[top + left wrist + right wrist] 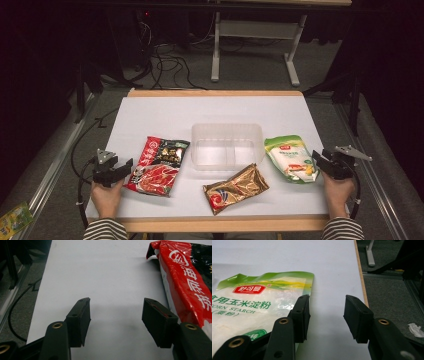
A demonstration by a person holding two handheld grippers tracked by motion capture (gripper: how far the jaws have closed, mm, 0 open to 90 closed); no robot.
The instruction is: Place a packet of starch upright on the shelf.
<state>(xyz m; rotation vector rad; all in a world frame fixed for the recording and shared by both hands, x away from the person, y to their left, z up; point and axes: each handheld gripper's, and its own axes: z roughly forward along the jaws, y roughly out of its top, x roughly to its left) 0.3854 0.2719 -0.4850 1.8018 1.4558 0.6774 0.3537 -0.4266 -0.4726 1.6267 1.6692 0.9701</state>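
Counting what lies on the white table (165,112) gives three pouches and one container. A red-and-black pouch (159,165) lies toward the left edge, a gold foil pouch (236,188) sits near the front edge around the middle, and a green-and-white corn starch pouch (291,158) lies toward the right edge. Between the red-and-black pouch and the starch pouch stands a single clear plastic tub (227,129), with what looks like a divider inside, though its clear walls make that hard to judge; nothing appears to be in it.

Two grippers are in use, one in each hand. The left gripper (121,169) rests by the front-left corner, its jaws apart with bare table between them, and in the left gripper view the red-and-black pouch lies just beside its right-hand jaw. The right gripper (322,161) sits at the right edge, jaws likewise apart and clamping nothing; in the right gripper view its left-hand jaw overlaps the corner of the starch pouch, with bare surface between the two pads.
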